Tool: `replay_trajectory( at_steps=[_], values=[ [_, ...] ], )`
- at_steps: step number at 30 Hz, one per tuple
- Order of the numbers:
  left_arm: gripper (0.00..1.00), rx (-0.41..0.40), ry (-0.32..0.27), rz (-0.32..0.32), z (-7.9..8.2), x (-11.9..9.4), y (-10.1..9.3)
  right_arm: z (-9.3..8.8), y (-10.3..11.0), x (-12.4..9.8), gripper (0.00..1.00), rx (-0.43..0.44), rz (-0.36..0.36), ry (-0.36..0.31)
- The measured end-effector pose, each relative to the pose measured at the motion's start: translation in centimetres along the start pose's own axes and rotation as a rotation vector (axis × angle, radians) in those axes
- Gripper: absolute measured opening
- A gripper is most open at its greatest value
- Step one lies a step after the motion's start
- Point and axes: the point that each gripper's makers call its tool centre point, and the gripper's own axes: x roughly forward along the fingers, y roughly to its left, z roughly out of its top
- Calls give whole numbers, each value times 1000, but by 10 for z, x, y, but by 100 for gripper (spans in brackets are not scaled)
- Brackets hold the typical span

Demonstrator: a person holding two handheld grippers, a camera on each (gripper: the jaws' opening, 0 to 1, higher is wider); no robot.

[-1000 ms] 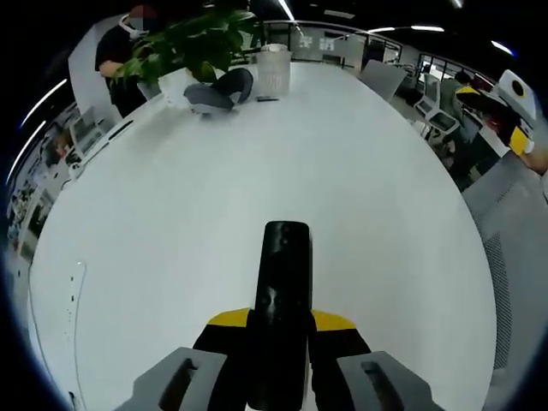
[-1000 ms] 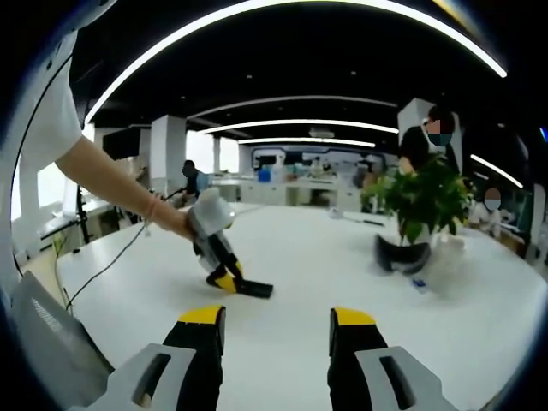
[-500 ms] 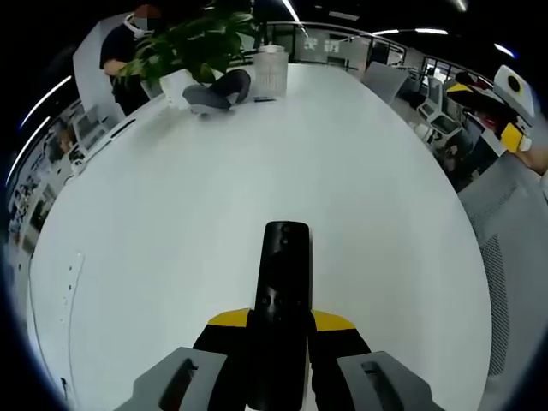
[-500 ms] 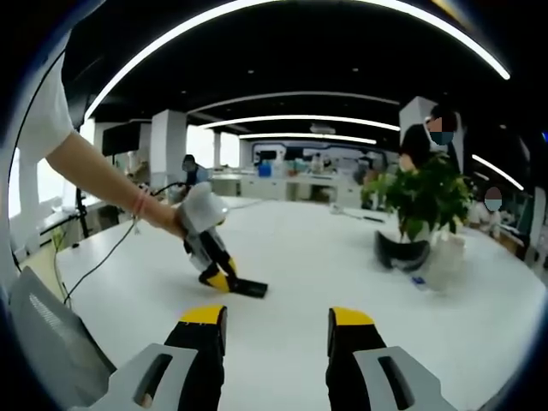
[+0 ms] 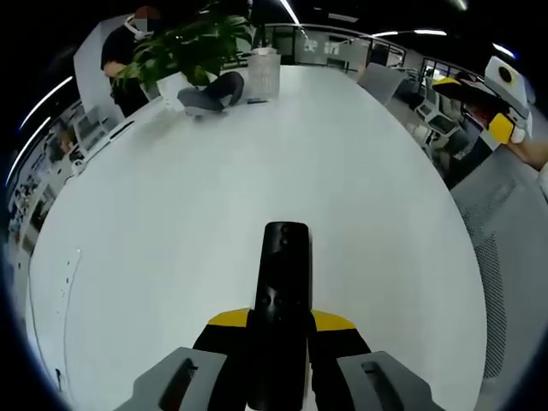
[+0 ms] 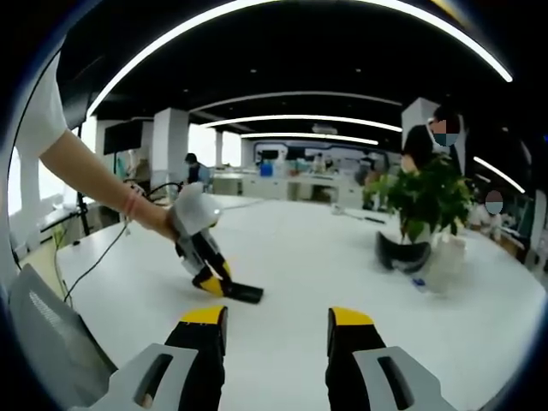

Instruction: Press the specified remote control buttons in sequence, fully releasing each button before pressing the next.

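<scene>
In the left gripper view, the left gripper (image 5: 279, 338) has its yellow-tipped jaws clenched on the near end of a black remote control (image 5: 280, 295), which lies flat on the white desk (image 5: 171, 214) and points away along the jaws. A potted plant (image 5: 193, 47) stands at the far end.

In the right gripper view, the right gripper (image 6: 276, 330) hangs above the desk, jaws released — nothing between them. Beyond it, a hand (image 6: 154, 218) holds the left gripper tilted down onto the remote control.

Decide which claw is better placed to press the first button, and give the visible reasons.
Right. The left claw is shut on the remote, steadying it on the table. The right claw is open and empty, so it seems freer to press.
</scene>
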Motion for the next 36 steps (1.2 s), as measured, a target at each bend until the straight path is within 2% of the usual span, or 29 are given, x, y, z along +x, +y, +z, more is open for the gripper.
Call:
replay_trajectory(
  at_steps=[36],
  values=[
    [24,-27,-36,11,-12,-7,-46,0,3,0,43,-24,12,-1]
  ],
)
